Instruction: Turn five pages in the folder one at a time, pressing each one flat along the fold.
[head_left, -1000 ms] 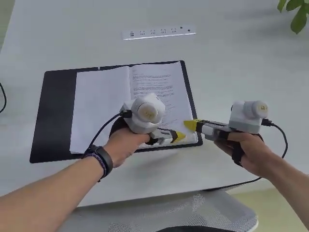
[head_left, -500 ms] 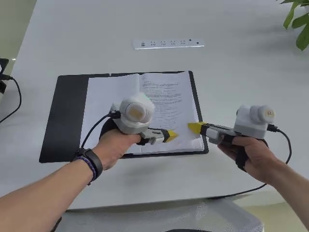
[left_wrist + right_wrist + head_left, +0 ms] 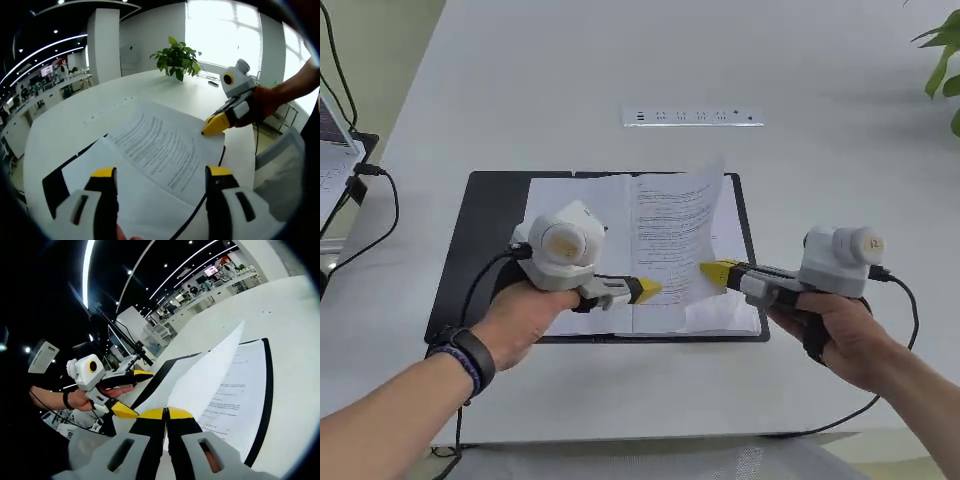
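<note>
The left gripper is held with jaws spread above the folder, which lies open near the front edge of the desk. The printed page is raised, pinched at its outer edge by the right gripper. The page is best carried leftward in a gentle arc, then pressed along the fold.

The right hand-held gripper pinches a page lifted off the right half of the folder, with the left hand-held gripper over its middle.
</note>
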Motion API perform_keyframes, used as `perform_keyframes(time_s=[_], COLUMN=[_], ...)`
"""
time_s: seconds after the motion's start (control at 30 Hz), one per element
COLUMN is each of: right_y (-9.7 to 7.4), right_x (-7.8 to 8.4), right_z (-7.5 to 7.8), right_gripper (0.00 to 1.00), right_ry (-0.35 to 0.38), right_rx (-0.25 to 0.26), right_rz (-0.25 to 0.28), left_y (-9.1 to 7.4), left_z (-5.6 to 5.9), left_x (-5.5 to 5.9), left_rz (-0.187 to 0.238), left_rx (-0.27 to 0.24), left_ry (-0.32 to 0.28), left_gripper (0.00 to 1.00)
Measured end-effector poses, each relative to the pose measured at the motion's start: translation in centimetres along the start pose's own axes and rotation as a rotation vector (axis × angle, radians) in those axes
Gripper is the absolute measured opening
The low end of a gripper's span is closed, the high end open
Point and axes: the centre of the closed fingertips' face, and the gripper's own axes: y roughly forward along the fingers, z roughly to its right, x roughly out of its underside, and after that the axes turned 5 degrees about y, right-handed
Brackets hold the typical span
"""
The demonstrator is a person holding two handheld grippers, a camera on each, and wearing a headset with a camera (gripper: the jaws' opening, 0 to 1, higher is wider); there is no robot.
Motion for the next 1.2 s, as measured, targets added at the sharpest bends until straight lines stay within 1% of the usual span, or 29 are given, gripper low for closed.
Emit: perform_keyframes(time_s=[0.07, 0.1, 0.2, 0.33, 0.43, 0.53, 0.6, 0.9, 0.97, 1.07, 1.2], right_y=[0.8, 1.2, 2.4, 3.8, 4.8, 5.9, 6.6, 9.0, 9.5, 10.2, 11.1], right_x=[-0.1, -0.1, 0.0, 0.5, 0.8, 1.0, 1.1, 1.4, 1.5, 1.8, 2.3], right_z=[-0.6, -1.0, -2.0, -3.3, -4.1, -5.0, -5.5, -7.0, -7.3, -7.8, -8.4], right_gripper=[0.0, 0.0, 0.0, 0.0, 0.0, 0.0, 0.0, 0.0, 0.0, 0.0, 0.0], right_ry=[-0.005, -0.006, -0.016, -0.031, -0.036, -0.044, -0.048, -0.06, -0.062, -0.06, -0.058], right_rx=[-0.015, -0.026, -0.048, -0.078, -0.095, -0.116, -0.127, -0.172, -0.179, -0.192, -0.207], right_rz=[-0.004, -0.006, -0.019, -0.037, -0.048, -0.062, -0.071, -0.106, -0.113, -0.122, -0.14], left_y=[-0.8, -1.1, -2.2, -3.9, -4.8, -5.9, -6.5, -9.5, -10.0, -10.7, -11.4], left_z=[-0.6, -1.2, -2.0, -3.0, -3.3, -4.5, -4.9, -6.1, -6.1, -6.8, -6.9], left_x=[0.3, 0.8, 1.3, 2.0, 2.3, 2.9, 3.2, 4.6, 4.8, 5.5, 6.3], left_rz=[0.0, 0.001, 0.0, 0.003, 0.001, -0.001, 0.003, 0.002, 0.003, 0.001, 0.002], left_rx=[-0.014, -0.021, -0.044, -0.074, -0.089, -0.109, -0.123, -0.178, -0.183, -0.192, -0.202], left_ry=[-0.003, -0.007, -0.016, -0.039, -0.039, -0.049, -0.059, -0.091, -0.096, -0.108, -0.132], left_gripper=[0.71, 0.71, 0.71, 0.72, 0.72, 0.72, 0.72, 0.72, 0.72, 0.72, 0.72])
